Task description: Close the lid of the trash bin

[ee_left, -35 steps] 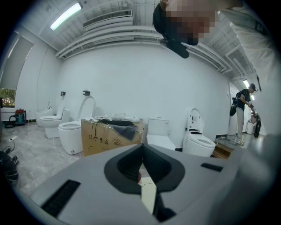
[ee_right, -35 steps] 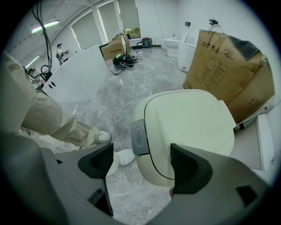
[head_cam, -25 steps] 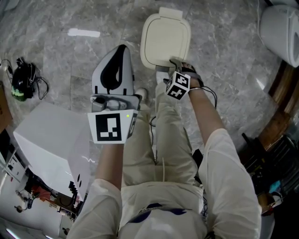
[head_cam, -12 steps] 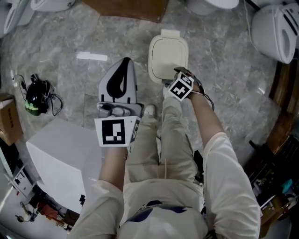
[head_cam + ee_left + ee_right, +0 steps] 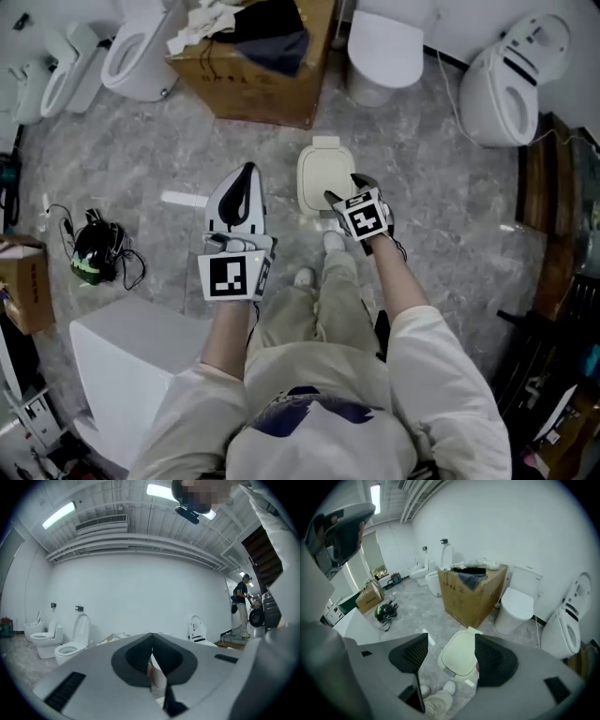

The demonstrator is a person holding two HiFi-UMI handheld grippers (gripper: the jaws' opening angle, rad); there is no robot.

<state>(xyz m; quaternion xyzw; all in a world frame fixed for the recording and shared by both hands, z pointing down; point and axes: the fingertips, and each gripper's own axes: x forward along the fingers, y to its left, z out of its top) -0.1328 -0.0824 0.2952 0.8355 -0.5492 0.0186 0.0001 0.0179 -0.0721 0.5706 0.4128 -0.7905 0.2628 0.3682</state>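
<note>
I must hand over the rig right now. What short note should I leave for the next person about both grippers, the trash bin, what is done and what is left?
Left gripper: jaws shut, empty, pointing level across the room, away from the bin.
Right gripper: jaws open and just been closing, nothing between them; it hangs high above the bin, touching nothing.
Trash bin: on the floor just ahead of the person's feet; its lid lies flat on top, closed.
Done: the lid is down.
Left: nothing on the bin, as far as the views show; the job looks finished.
</note>
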